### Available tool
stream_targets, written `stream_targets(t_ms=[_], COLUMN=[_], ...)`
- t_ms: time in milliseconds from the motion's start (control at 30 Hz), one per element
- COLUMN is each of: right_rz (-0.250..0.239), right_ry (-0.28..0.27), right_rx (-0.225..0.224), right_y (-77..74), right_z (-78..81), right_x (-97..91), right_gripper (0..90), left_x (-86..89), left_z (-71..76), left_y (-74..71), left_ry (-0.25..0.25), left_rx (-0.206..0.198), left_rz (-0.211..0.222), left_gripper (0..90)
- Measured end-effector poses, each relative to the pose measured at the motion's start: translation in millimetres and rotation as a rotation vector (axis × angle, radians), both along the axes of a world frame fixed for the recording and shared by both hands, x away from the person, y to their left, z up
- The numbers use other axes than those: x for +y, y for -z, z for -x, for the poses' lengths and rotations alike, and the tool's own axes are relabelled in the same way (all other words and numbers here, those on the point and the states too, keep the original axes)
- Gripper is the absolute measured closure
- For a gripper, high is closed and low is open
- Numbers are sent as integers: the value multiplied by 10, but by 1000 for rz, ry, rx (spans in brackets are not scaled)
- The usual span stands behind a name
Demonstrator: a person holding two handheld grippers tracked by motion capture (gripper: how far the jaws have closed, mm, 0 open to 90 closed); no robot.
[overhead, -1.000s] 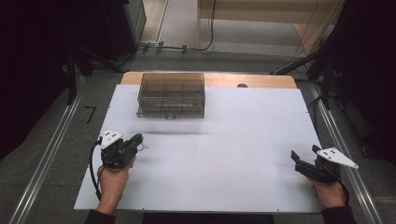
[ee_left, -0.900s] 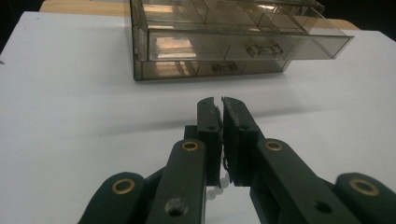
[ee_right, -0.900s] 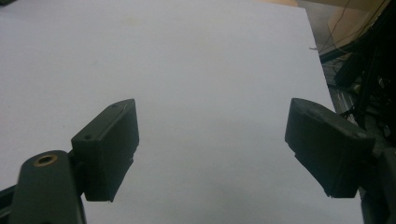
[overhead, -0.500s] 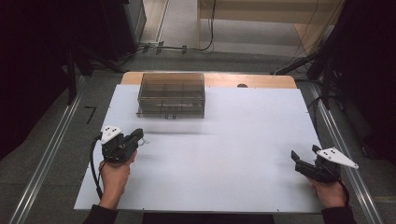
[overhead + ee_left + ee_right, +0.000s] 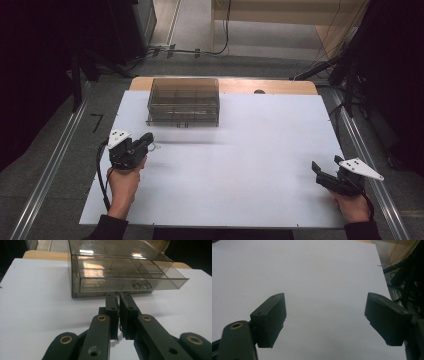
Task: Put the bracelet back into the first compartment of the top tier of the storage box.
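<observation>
we take the white table [image 5: 240, 165] as our landmark. it fills the middle of the high view. at its far edge, left of centre, stands the clear plastic drawer box [image 5: 183, 101], smoky brown, with small compartments inside; one drawer [image 5: 130, 281] is pulled partway out toward us. near the table's left edge, well short of the box, our left gripper [image 5: 146, 141] points toward the box, its jaws closed on a short string of white beads [image 5: 116, 340], which hangs from between them in the left gripper view. near the table's right edge, well apart from the box, our right gripper [image 5: 320, 172] rests low over the bare white top with its jaws spread wide and nothing between them.
</observation>
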State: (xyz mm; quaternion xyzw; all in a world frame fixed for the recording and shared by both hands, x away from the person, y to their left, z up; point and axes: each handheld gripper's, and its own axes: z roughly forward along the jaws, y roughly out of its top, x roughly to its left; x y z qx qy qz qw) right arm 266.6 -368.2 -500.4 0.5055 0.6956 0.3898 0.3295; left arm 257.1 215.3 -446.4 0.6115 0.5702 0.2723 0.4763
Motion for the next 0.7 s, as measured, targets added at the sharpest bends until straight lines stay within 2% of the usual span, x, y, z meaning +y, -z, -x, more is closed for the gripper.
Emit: stream_targets(t_ms=[700], right_rz=[1], right_ry=[0], right_rx=[2], right_y=[2], right_z=[-1], right_x=[-4], right_gripper=[163], left_x=[-9], left_z=[-119], left_y=[-52], left_ry=[-8], left_rx=[-12], left_rz=[16], left_gripper=[862])
